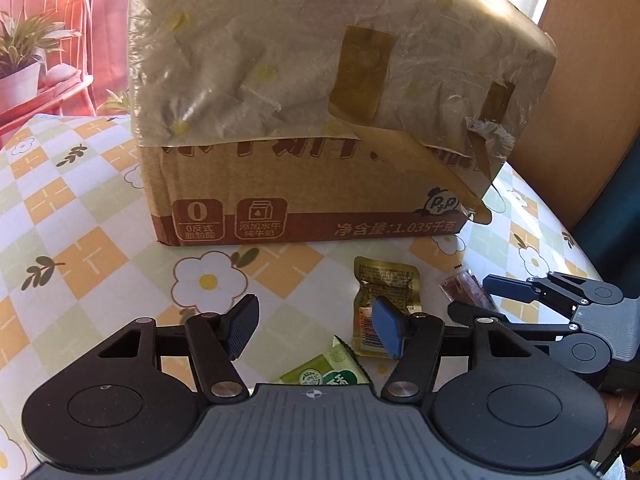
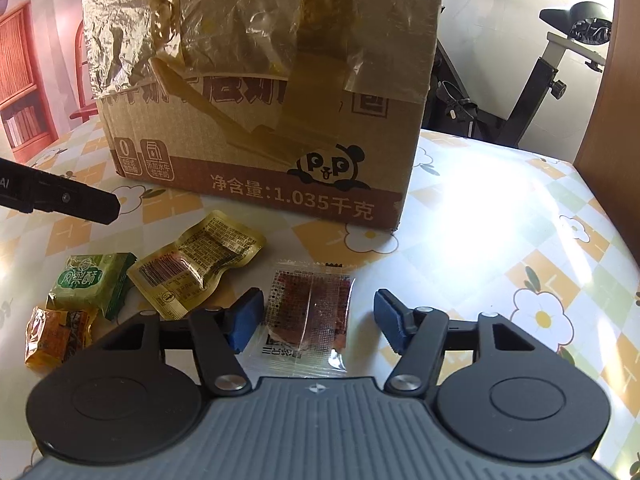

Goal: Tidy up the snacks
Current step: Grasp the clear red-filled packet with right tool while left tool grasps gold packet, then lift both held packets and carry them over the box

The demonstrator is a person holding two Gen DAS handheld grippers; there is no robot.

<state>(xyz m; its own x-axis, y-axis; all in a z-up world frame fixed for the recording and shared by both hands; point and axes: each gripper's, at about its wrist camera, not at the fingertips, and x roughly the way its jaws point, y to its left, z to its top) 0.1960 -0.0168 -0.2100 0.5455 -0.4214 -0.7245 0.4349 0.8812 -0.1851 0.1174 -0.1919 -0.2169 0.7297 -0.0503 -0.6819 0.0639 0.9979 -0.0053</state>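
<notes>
Small snack packets lie on the flowered tablecloth in front of a taped cardboard box (image 1: 304,184) (image 2: 276,136). My left gripper (image 1: 316,330) is open and empty above a green packet (image 1: 324,374); a gold packet (image 1: 384,284) lies by its right finger. My right gripper (image 2: 318,320) is open with a clear packet of red snack (image 2: 310,312) lying between its fingers, untouched as far as I can tell. In the right wrist view the gold packet (image 2: 200,256), green packet (image 2: 94,284) and an orange packet (image 2: 56,334) lie to the left. The right gripper (image 1: 496,294) shows in the left wrist view by the red packet (image 1: 464,286).
The table (image 2: 500,216) extends to the right of the box, with its rounded edge at far right. An exercise bike (image 2: 532,80) stands behind the table. The left gripper's finger (image 2: 60,198) reaches in from the left. A red chair and potted plant (image 1: 24,60) stand beyond the table.
</notes>
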